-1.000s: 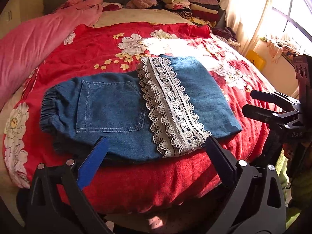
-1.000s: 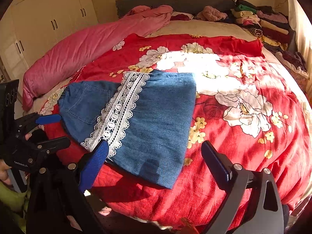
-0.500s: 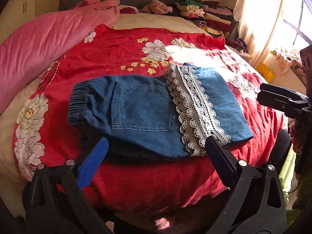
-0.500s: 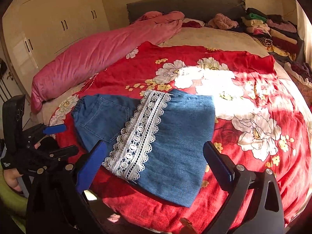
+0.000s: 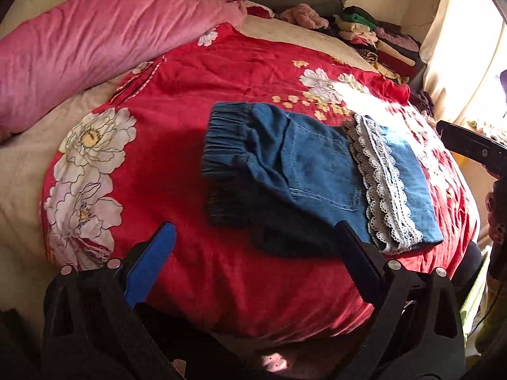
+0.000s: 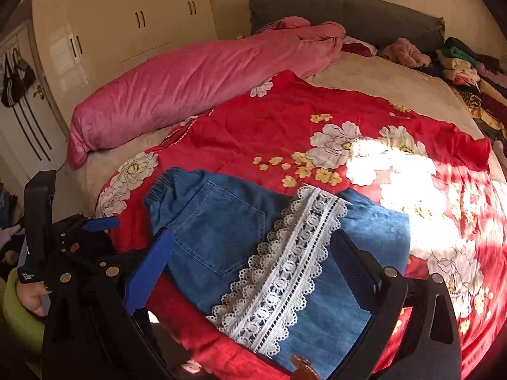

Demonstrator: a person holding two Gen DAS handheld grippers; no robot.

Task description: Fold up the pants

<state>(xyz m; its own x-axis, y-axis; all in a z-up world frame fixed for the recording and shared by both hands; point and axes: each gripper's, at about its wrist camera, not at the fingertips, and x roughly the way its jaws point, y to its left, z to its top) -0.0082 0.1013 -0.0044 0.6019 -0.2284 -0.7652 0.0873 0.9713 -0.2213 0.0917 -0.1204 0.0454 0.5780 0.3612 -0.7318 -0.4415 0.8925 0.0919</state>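
Observation:
Folded blue denim pants (image 5: 304, 171) with a white lace band (image 5: 380, 183) lie on the red flowered bedspread (image 5: 196, 133), elastic waistband to the left. They also show in the right wrist view (image 6: 221, 234), with the lace band (image 6: 285, 272) across the middle. My left gripper (image 5: 253, 237) is open and empty, just in front of the pants' near edge. My right gripper (image 6: 250, 247) is open and empty, hovering over the pants. The left gripper also shows at the left edge of the right wrist view (image 6: 95, 221).
A long pink pillow (image 5: 95, 38) lies along the left side of the bed. A stack of folded clothes (image 5: 380, 41) sits at the back right by the grey headboard (image 6: 348, 15). Wardrobe doors (image 6: 126, 31) stand at the left. A sunlit curtain (image 5: 459, 63) hangs at the right.
Both grippers have swung left and closer to the bed. The pants now sit further right in the left view and lower, under the fingers, in the right view. The pants have not moved.

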